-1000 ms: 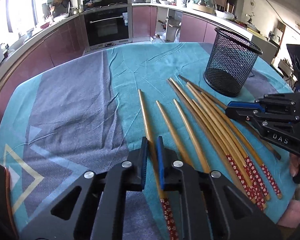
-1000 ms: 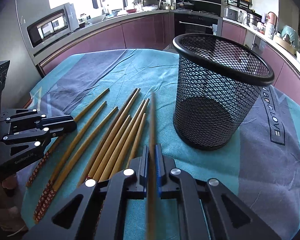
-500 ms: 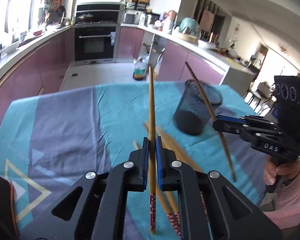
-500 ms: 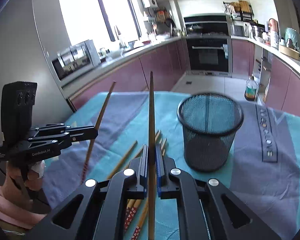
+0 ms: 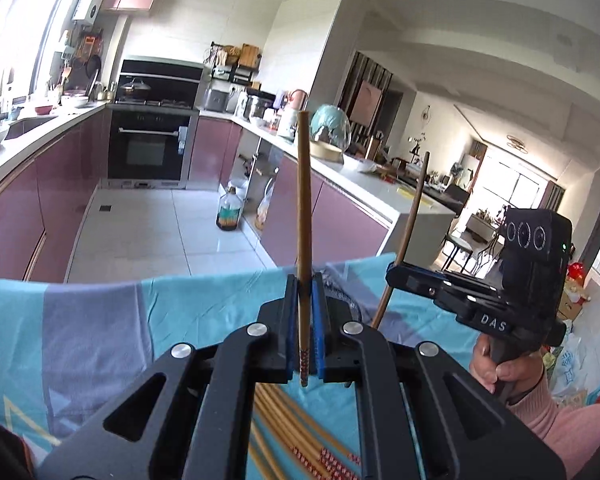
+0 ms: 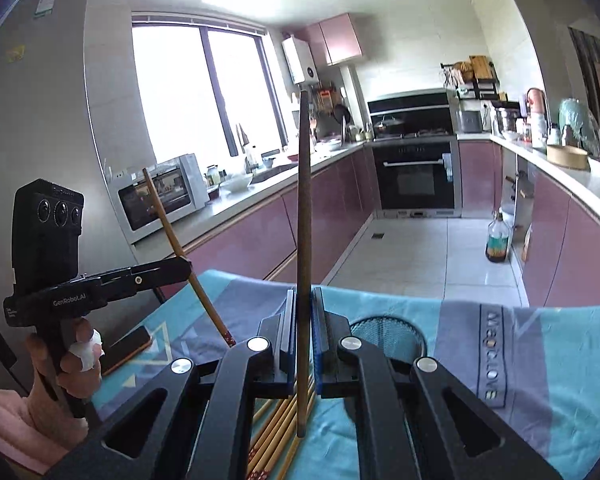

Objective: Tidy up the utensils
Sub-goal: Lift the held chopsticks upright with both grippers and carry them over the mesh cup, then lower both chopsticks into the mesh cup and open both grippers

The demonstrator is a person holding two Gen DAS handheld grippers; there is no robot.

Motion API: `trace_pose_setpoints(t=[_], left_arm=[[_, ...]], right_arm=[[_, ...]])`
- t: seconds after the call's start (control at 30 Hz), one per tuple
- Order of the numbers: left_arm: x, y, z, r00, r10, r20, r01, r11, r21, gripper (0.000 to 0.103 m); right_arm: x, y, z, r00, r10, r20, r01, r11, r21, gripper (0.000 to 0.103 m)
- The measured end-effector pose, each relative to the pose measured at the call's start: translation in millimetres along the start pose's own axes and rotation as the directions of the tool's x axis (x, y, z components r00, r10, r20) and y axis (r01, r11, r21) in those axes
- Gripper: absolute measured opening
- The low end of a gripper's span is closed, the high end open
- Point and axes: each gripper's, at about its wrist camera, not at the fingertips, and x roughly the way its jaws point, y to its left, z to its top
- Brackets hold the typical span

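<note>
Both grippers risen off the desk (image 5: 100,320) since a second ago, each carrying one chopstick. Left gripper (image 5: 304,312) clamped on a light chopstick (image 5: 303,208), upright, patterned end down. Right gripper (image 6: 303,328) clamped on a darker chopstick (image 6: 303,220), upright. Remaining chopsticks (image 6: 284,420) lie below, beside the mesh holder (image 6: 392,330).

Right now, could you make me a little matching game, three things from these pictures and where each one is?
Things:
1. light chopstick
2. dark chopstick
3. mesh cup

Places:
A. standing on the tablecloth
B. clamped in the right gripper
C. clamped in the left gripper

Pairs: 1-C, 2-B, 3-A
</note>
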Motion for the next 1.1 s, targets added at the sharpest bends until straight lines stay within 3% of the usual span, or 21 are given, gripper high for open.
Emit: trace_pose_setpoints(t=[0.23, 0.37, 0.57, 0.77, 0.97, 1.1], left_arm=[[31, -26, 42, 0.999, -0.029, 0.035, 0.028, 0.999, 0.018, 0.007], [58, -44, 50, 1.0, -0.011, -0.012, 0.012, 0.999, 0.053, 0.007], [108, -58, 28, 0.986, 0.002, -0.166, 0.012, 0.997, 0.08, 0.007], [146, -51, 3, 0.967, 0.013, -0.254, 0.007, 0.997, 0.078, 0.008], [167, -36, -3, 0.963, 0.029, -0.267, -0.016, 0.998, 0.053, 0.008], [164, -25, -7, 0.968, 0.04, -0.249, -0.032, 0.999, 0.037, 0.02]], right_arm=[[2, -21, 30, 0.996, -0.067, 0.054, 0.068, 0.997, -0.025, 0.005], [12, -34, 38, 0.993, -0.101, 0.053, 0.103, 0.994, -0.025, 0.006], [47, -50, 26, 0.992, -0.096, -0.081, 0.097, 0.995, 0.005, 0.005], [82, -56, 6, 0.965, -0.098, -0.243, 0.104, 0.994, 0.014, 0.006], [89, -60, 1, 0.957, -0.128, -0.261, 0.142, 0.989, 0.033, 0.009], [87, -60, 3, 0.963, -0.136, -0.234, 0.151, 0.987, 0.046, 0.011]])
